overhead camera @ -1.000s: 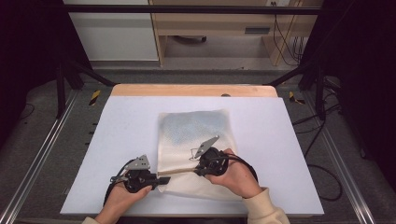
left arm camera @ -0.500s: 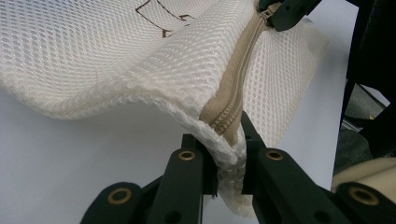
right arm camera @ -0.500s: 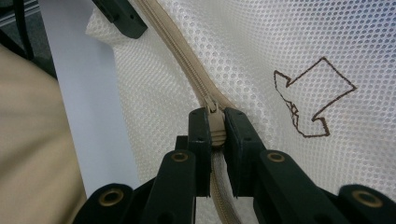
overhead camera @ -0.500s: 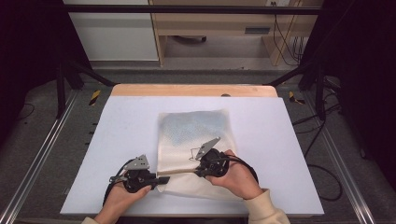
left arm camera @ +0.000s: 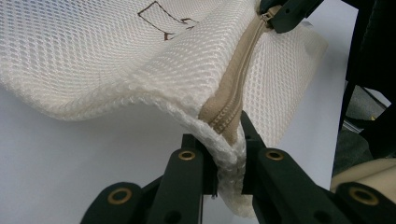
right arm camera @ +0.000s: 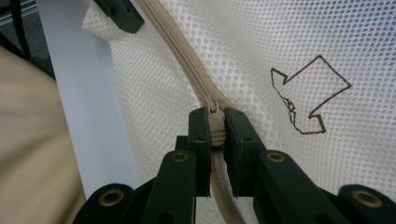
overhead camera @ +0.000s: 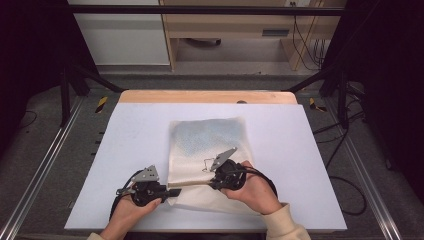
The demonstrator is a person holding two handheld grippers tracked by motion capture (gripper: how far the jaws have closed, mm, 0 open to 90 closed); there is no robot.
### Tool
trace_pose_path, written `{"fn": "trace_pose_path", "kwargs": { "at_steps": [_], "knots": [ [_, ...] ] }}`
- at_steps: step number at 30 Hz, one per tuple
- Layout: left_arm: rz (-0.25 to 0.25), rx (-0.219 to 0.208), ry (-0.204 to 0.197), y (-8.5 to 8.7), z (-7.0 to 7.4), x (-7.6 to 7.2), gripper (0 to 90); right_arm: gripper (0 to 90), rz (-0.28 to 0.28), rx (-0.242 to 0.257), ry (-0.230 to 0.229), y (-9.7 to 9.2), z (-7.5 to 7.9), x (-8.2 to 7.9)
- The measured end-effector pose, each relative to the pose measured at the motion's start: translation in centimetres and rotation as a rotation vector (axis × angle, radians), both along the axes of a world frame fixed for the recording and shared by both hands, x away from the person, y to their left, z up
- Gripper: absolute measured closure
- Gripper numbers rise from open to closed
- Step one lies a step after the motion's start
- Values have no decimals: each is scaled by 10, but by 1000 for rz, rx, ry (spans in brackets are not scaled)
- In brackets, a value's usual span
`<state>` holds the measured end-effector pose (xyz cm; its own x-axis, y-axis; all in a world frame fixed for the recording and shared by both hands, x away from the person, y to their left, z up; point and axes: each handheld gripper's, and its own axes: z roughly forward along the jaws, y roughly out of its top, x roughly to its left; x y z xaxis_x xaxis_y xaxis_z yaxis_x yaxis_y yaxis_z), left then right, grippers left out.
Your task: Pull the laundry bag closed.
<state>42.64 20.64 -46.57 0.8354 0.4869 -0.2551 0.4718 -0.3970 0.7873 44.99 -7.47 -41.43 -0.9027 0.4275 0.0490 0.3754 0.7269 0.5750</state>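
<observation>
A cream mesh laundry bag [overhead camera: 207,155] lies flat near the middle of the white worktop [overhead camera: 125,135], its near edge drawn up a little between the two hands. A beige zipper [right arm camera: 187,60] runs along that near edge.

The left tool [left arm camera: 229,154] is clamped on the bag's near-left corner, its jaws pinching the thick mesh hem right at the end of the zipper tape. The corner is lifted off the worktop, and the mesh sags away to the left behind it.

The right tool [right arm camera: 214,128] is clamped on the zipper pull [right arm camera: 215,122], partway along the zipper, to the right of the left tool. Beyond the pull the teeth look joined; the stretch nearer the camera is too blurred to judge. A brown outline mark [right arm camera: 306,95] is stitched into the mesh just beside the right tool.

In the high view the left tool [overhead camera: 172,192] and right tool [overhead camera: 214,180] sit near each other at the bag's near edge.
</observation>
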Motion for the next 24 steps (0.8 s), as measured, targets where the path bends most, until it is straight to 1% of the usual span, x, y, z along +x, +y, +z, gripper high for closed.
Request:
{"fn": "trace_pose_path", "kwargs": {
  "at_steps": [2,9,11,15,24],
  "knots": [
    [-1,-1,-4,0,1,0,835,816,-2,4,-4,0,1,-1],
    [2,0,3,0,0,1,836,817,0,1,-8,-2,1,-1],
    [1,4,1,0,0,1,835,817,-10,-3,-3,-3,1,-1],
    [0,-1,-1,0,0,0,835,817,-7,-1,2,-4,1,0],
    [0,8,-4,0,-1,0,835,817,-14,-7,0,-6,0,-1]
  ]
}}
